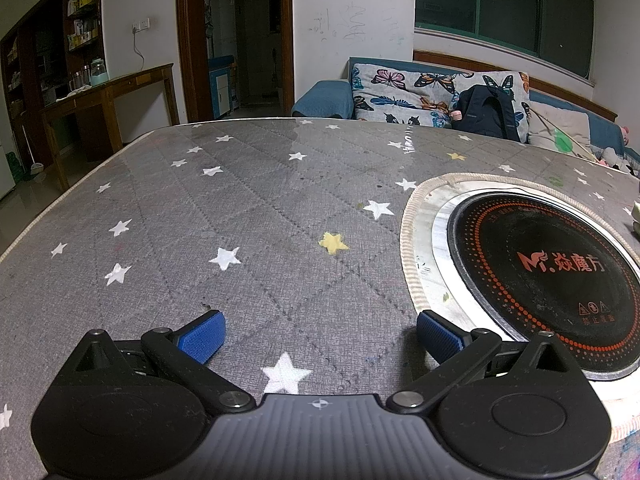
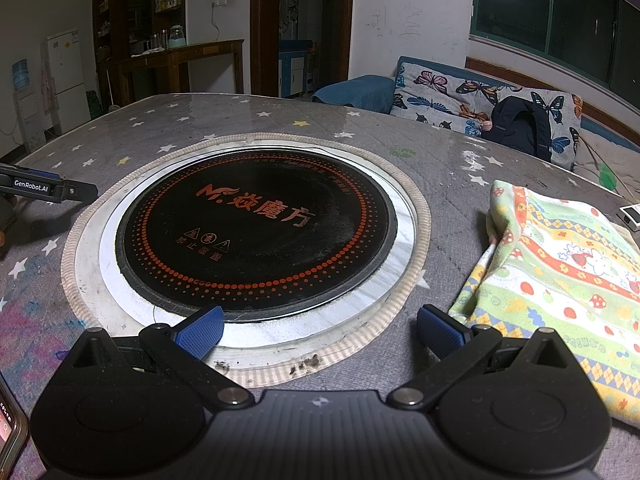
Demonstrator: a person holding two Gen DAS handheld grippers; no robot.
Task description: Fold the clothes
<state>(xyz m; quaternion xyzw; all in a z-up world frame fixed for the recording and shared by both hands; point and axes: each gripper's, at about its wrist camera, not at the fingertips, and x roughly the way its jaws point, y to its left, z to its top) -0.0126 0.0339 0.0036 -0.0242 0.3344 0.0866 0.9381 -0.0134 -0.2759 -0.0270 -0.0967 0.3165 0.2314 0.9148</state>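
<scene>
Right gripper (image 2: 320,330): closest thing in its own view, blue pads spread wide with nothing between them, hanging over the near edge of the cooktop cutout.
Left gripper (image 1: 320,334): same deal, fingers wide apart and holding nothing, low over bare tablecloth. From the right side you can also see it poking in at the far left (image 2: 52,190), just beside the cutout's trim.
Phone (image 2: 10,428): a sliver of it at the bottom left corner of the right view, screen lit, can't read anything on it.
Tablecloth (image 1: 240,216): grey quilted stuff with white and a few yellow stars, covers the whole table; some pink and blue scribble stains on the near left part.
Cooktop (image 2: 256,232): round black glass disc with orange dots and lettering, sunk into the middle of the table inside a pale ring and a woven beige trim.
Cloth (image 2: 560,276): the laundry item, a bunched-up piece with green, yellow and orange stripes, little mushrooms and bunnies. It lies on the table right of the cooktop, just beside the right gripper's right finger, not touched by either gripper.
Sofa (image 1: 324,96): blue, behind the table, with a butterfly-print cushion (image 1: 404,94) and a dark backpack (image 1: 486,110) leaning on it.
Window (image 1: 504,4): dark, above the sofa.
</scene>
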